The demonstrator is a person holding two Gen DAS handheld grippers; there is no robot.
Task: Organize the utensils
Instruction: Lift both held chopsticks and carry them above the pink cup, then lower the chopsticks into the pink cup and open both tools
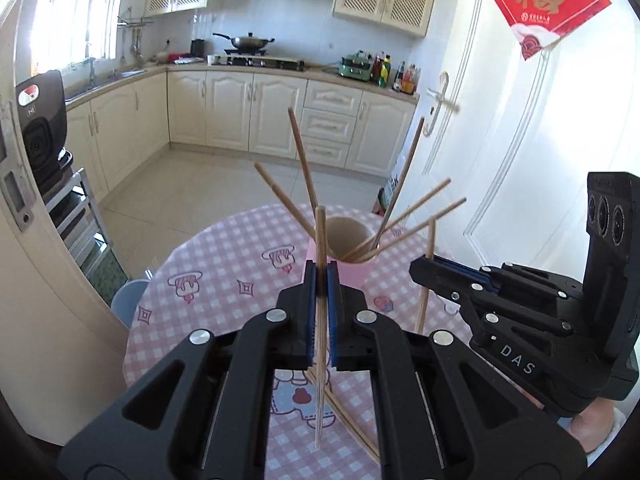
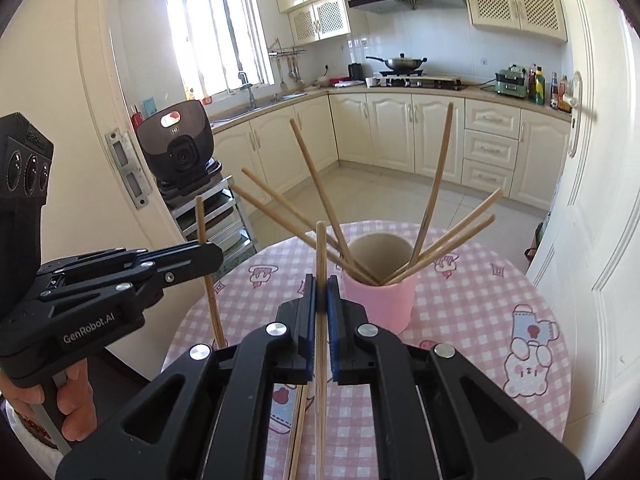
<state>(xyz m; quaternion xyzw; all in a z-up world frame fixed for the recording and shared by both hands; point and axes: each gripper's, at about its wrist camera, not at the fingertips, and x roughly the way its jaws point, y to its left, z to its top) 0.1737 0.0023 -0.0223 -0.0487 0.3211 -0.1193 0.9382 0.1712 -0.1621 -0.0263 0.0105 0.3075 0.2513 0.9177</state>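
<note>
Above the table (image 1: 224, 264), each claw grips one upright chopstick: left claw (image 1: 321, 280); right claw (image 2: 321, 292).

Both cameras ride just behind their own jaws, angled down over the round table (image 1: 208, 280) toward the kitchen beyond. The left wrist view faces the pink cup (image 1: 352, 264) with the door at its right; the right wrist view sees the same cup (image 2: 380, 296), window at its left.
</note>
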